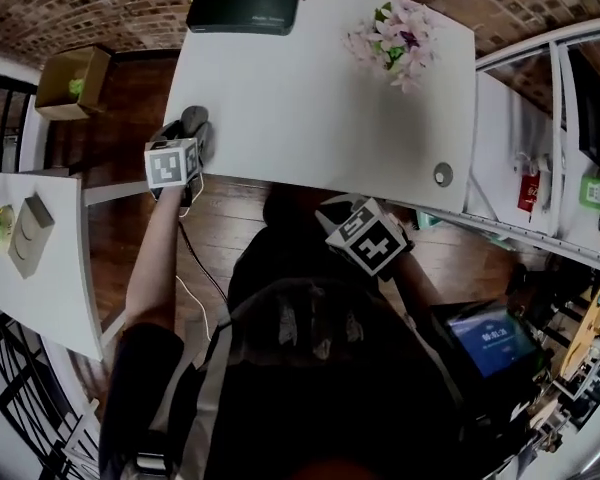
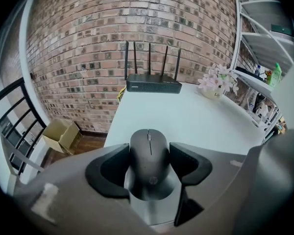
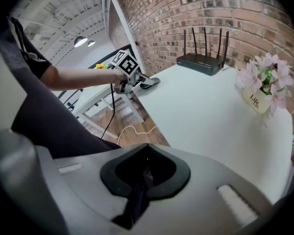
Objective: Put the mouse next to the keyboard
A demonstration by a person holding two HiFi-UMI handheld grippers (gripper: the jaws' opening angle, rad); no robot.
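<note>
We hold the mouse point(image 2: 149, 164) clamped in our left gripper point(image 2: 149, 154) jaws at the surface's point(image 1: 320, 118) nine o'clock edge, long axis pointing twelve o'clock. Right gripper point(image 3: 144, 173) is pinched together, empty. No keyboard in sight.

Dark grey mouse point(image 2: 148, 160) clamped at left edge of table point(image 2: 196, 119).

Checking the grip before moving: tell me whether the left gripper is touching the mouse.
Touching. The left gripper clamps the mouse: its own view shows both pads against the mouse's sides, no gap.
</note>
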